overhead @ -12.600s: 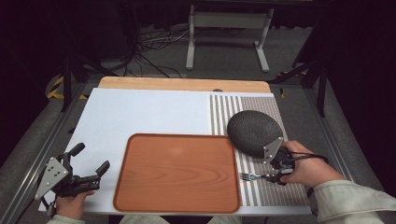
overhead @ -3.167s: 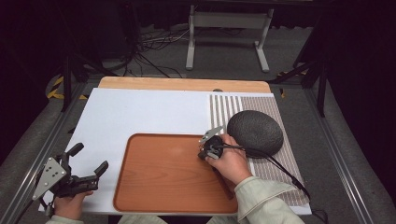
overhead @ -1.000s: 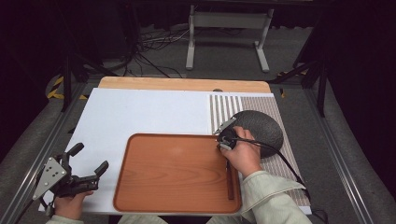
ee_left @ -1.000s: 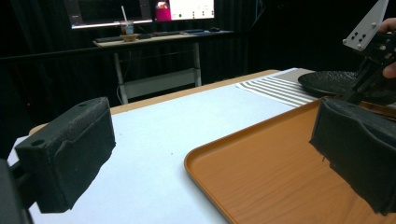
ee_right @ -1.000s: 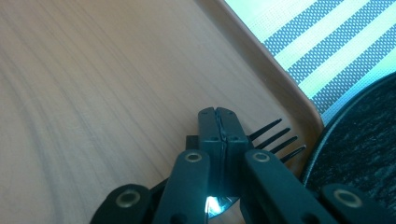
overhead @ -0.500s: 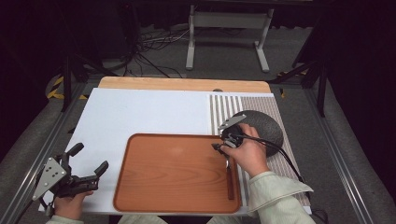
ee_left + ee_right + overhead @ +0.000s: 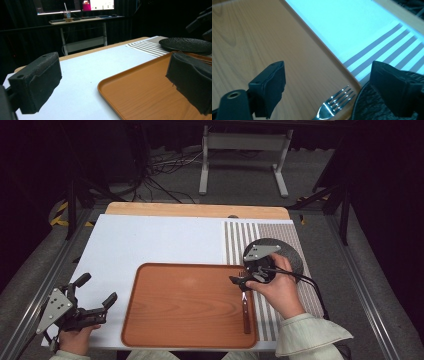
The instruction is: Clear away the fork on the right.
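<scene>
Fork (image 7: 245, 307) lay along the right side of the tray (image 7: 185, 305), tines far, since my right gripper (image 7: 243, 281) had just been opening, spread and empty, beside the dark plate (image 7: 290, 257).

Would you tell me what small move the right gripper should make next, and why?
Probably lift clear and reach for the black plate: the right gripper has just been opening, nothing between its jaws, and the fork lies on the tray.
</scene>
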A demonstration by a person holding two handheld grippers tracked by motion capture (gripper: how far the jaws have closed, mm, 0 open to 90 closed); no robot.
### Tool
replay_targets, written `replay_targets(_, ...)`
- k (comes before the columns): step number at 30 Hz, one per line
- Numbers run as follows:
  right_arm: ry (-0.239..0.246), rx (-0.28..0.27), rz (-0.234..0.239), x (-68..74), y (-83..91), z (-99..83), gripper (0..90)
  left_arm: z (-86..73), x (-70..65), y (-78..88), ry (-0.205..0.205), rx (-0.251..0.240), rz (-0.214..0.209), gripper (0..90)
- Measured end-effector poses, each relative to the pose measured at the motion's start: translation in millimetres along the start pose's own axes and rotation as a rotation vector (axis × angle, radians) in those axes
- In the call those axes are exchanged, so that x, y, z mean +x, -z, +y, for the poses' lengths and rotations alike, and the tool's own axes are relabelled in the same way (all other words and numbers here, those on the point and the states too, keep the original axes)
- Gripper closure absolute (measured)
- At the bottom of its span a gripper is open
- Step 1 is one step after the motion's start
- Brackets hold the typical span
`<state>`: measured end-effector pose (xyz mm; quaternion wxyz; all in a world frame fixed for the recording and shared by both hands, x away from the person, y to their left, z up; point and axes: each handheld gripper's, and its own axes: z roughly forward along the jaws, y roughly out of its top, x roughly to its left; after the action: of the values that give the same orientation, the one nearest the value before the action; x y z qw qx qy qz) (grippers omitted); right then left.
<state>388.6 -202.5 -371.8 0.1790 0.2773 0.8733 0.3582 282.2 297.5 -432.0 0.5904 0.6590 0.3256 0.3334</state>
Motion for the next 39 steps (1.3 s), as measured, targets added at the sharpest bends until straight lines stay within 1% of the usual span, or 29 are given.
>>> replay_targets(2, 0.025, -0.015, -0.024, 0.3, 6.6, -1.6, 12.5, -0.2, 0.4, -0.1, 0.002, -0.001, -0.002, 1.1)
replay_targets(3, 0.034, -0.018, -0.027, 0.1, 9.6, -2.5, 12.5, -0.4, 0.4, -0.2, 0.005, -0.002, -0.001, 1.0)
replay_targets(7, 0.044, -0.053, -0.039, 0.0, 18.5, -5.8, 13.0, -0.4, 0.7, -0.5, 0.003, 0.0, 0.0, 1.0)
replay_targets(8, 0.039, -0.061, -0.041, 0.3, 21.2, -6.7, 13.0, -0.2, 0.5, -0.5, 0.0, 0.0, -0.001, 1.1)
replay_targets(9, 0.019, -0.108, -0.031, 0.3, 25.8, -9.9, 12.8, -0.1, 0.3, -0.5, 0.0, 0.0, -0.001, 1.1)
replay_targets(10, 0.01, -0.133, -0.028, 0.1, 27.2, -11.7, 12.6, -0.2, 0.4, -0.6, 0.001, 0.0, -0.001, 1.1)
replay_targets(11, 0.002, -0.144, -0.025, -0.2, 29.4, -13.4, 12.0, -0.2, 0.4, -0.6, 0.002, 0.0, -0.001, 1.1)
replay_targets(13, 0.014, -0.156, -0.037, -0.8, 33.7, -16.0, 11.5, -0.5, 0.5, -0.8, 0.007, 0.0, 0.0, 1.1)
replay_targets(16, -0.009, -0.195, -0.041, -2.4, 42.6, -22.4, 9.5, -0.4, 0.6, -0.8, 0.005, 0.0, 0.002, 1.1)
replay_targets(19, -0.018, -0.22, -0.053, -3.2, 49.5, -27.4, 8.6, -0.5, 0.3, -0.9, 0.006, 0.002, 0.0, 1.1)
replay_targets(20, -0.018, -0.22, -0.053, -3.2, 49.5, -27.4, 8.6, -0.5, 0.3, -0.9, 0.006, 0.002, 0.0, 1.1)
replay_targets(22, -0.035, -0.251, -0.057, -3.8, 54.9, -32.3, 8.0, -0.5, 0.0, -1.2, 0.006, 0.001, 0.001, 1.1)
replay_targets(24, -0.041, -0.274, -0.067, -4.2, 59.3, -38.0, 7.2, -0.4, -0.1, -1.1, 0.005, 0.0, 0.001, 1.1)
replay_targets(26, -0.039, -0.282, -0.086, -4.3, 62.9, -43.1, 5.7, -0.5, 0.2, -1.2, 0.006, 0.0, 0.0, 1.1)
replay_targets(30, -0.054, -0.299, -0.106, -3.4, 68.6, -49.7, 4.4, -0.2, 0.4, -0.8, 0.003, 0.002, 0.0, 0.9)
replay_targets(36, -0.051, -0.323, -0.13, 0.9, 73.8, -55.0, 4.1, -0.1, 0.5, -0.5, 0.004, -0.001, 0.003, 0.9)
replay_targets(37, -0.056, -0.336, -0.142, 1.5, 76.0, -57.9, 4.0, 0.0, 0.6, -0.4, 0.003, -0.002, 0.003, 0.9)
replay_targets(38, -0.07, -0.356, -0.139, 1.0, 77.5, -60.4, 4.0, 0.0, 0.6, -0.3, 0.003, -0.002, 0.003, 0.9)
replay_targets(39, -0.096, -0.38, -0.128, 0.5, 78.2, -63.0, 4.0, 0.0, 0.7, -0.3, 0.004, -0.003, 0.003, 0.9)
